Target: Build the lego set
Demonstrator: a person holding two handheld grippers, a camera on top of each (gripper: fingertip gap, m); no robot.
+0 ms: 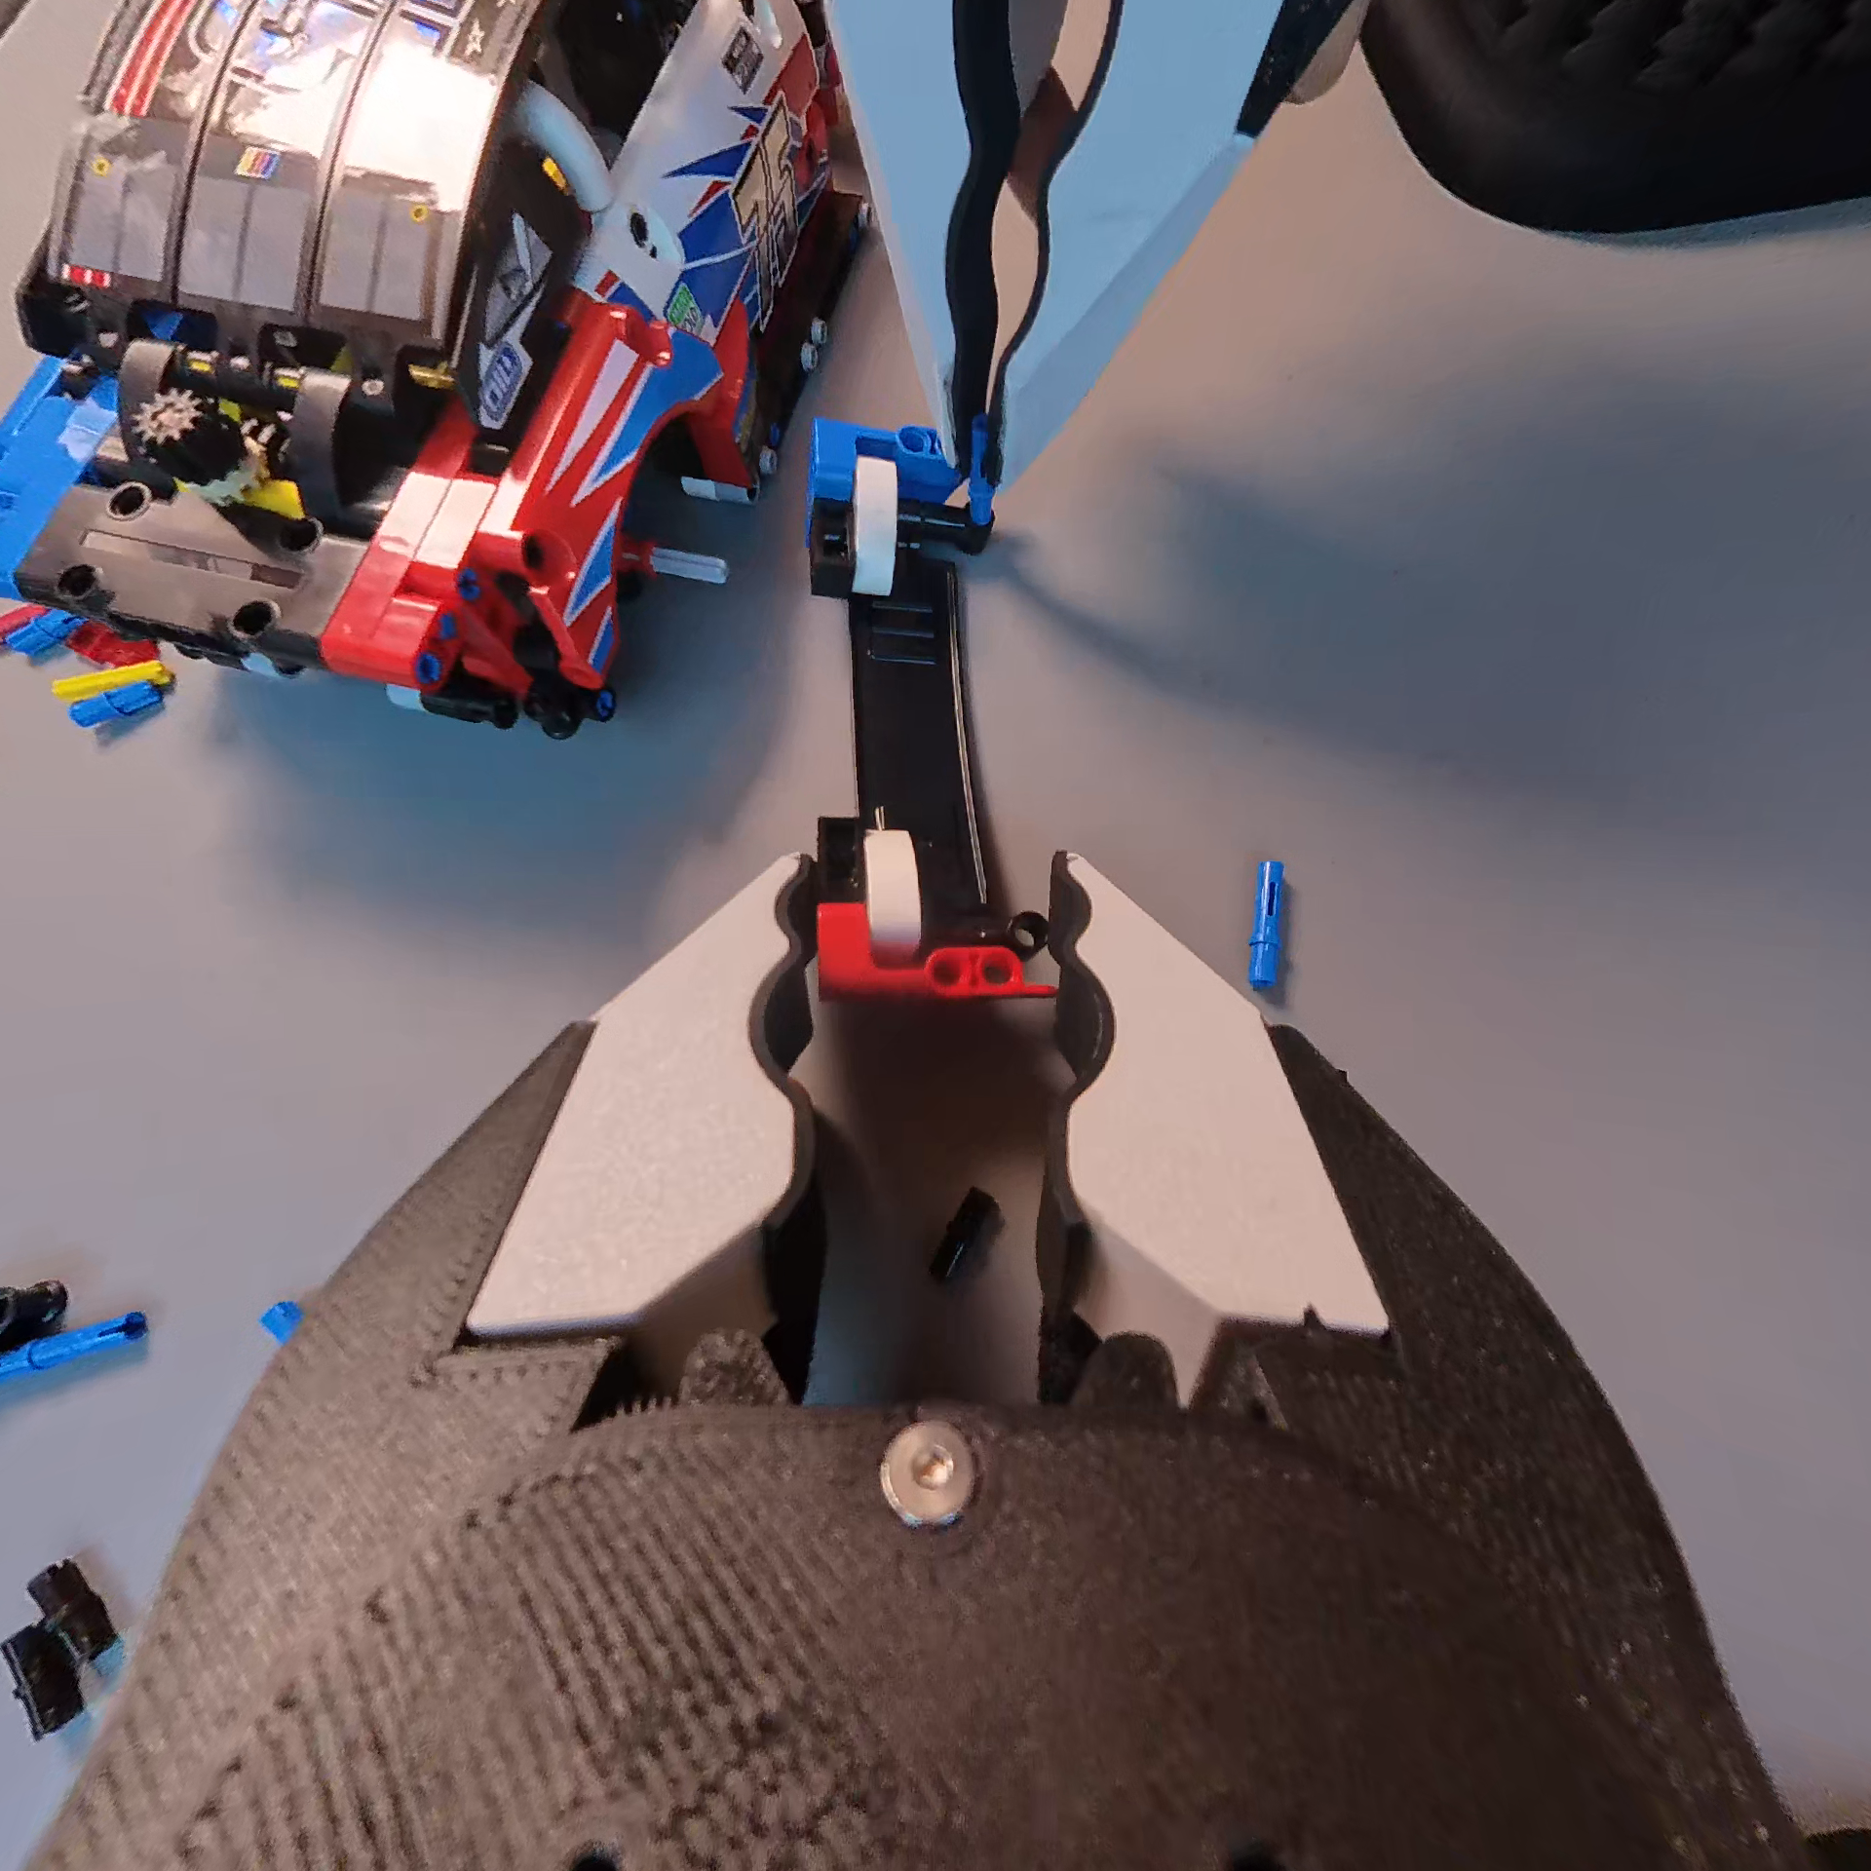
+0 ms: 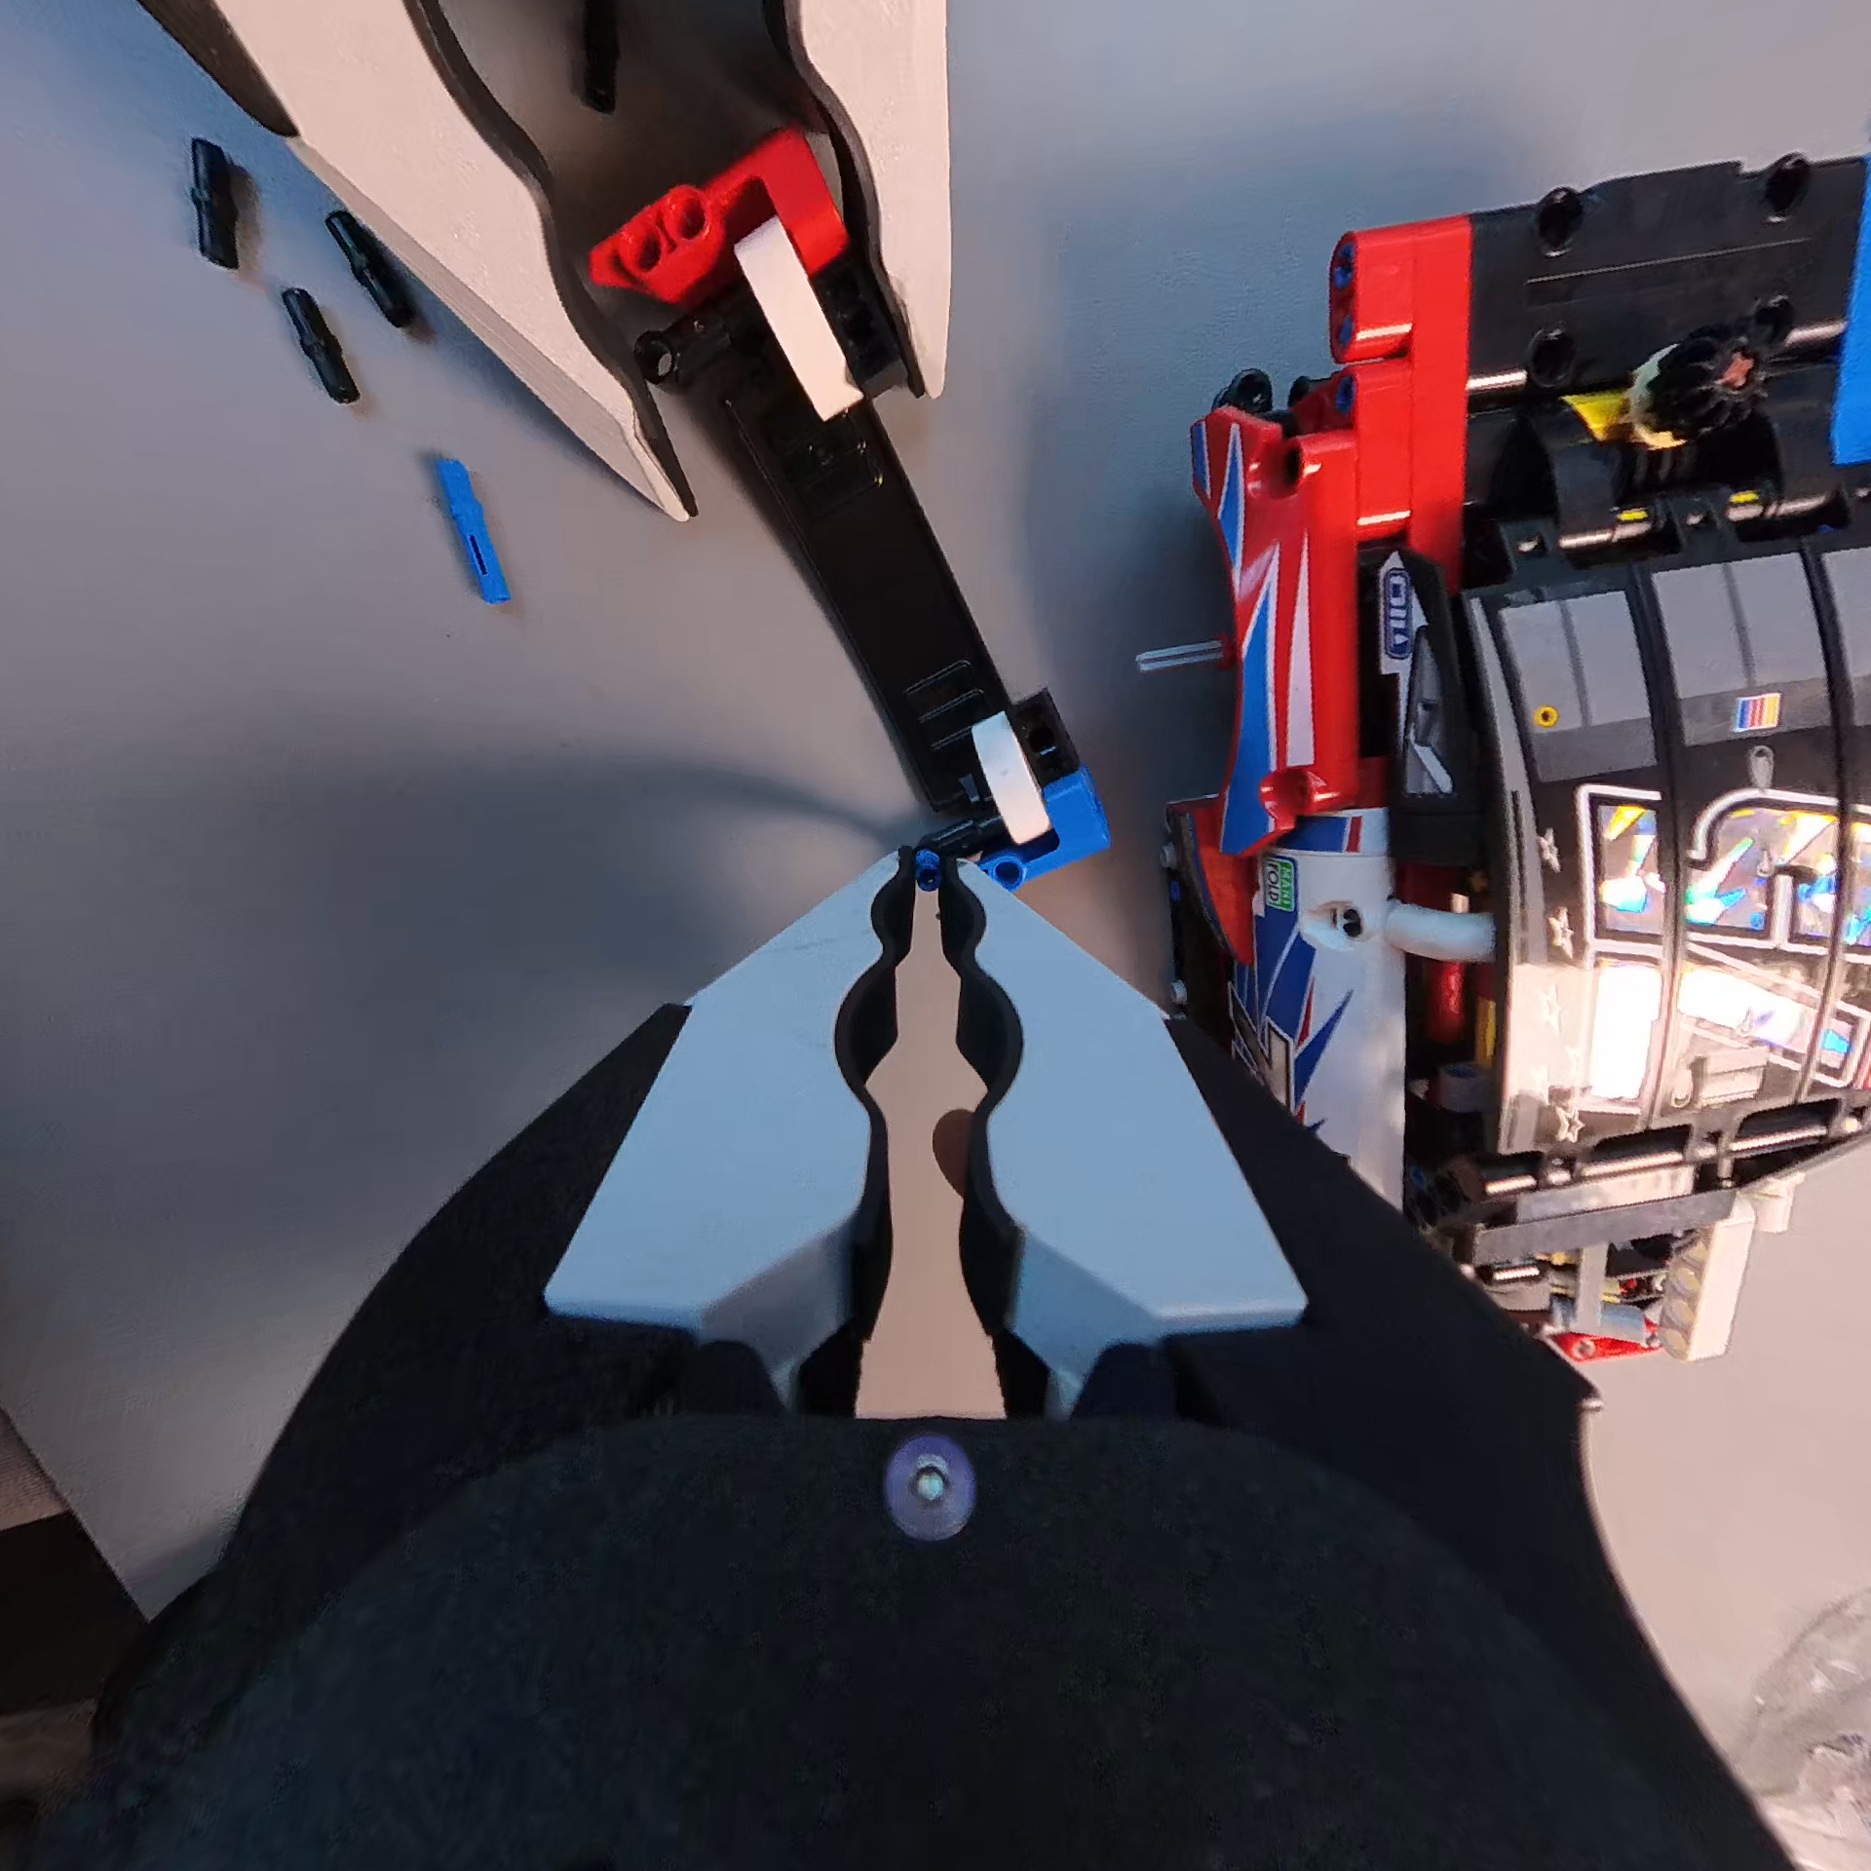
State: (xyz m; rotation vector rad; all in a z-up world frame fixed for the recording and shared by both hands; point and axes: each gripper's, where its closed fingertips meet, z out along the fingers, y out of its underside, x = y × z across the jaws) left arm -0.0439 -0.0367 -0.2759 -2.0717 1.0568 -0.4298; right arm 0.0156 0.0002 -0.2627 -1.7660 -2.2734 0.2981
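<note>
A long black wing panel (image 1: 911, 709) lies on the grey table, with a red bracket (image 1: 972, 972) at its near end and a blue bracket (image 1: 840, 451) at its far end. Each end carries a white curved piece (image 1: 873, 526). My left gripper (image 1: 926, 871) is shut on the red end, one finger on each side. My right gripper (image 2: 926, 861) is shut on a small blue pin (image 2: 926, 873), held against the blue bracket (image 2: 1073, 810). The right wrist view also shows the panel (image 2: 881, 587), the red bracket (image 2: 709, 223) and my left gripper (image 2: 800, 445).
The large red, blue, white and black race car (image 1: 405, 354) stands left of the wing, and shows on the right in the right wrist view (image 2: 1519, 810). A loose blue pin (image 1: 1266, 926) lies right of my left gripper. A black pin (image 1: 967, 1230) lies between its fingers. More pins (image 1: 101, 688) lie at the left. My right fingertips sit around 8 cm from my left ones.
</note>
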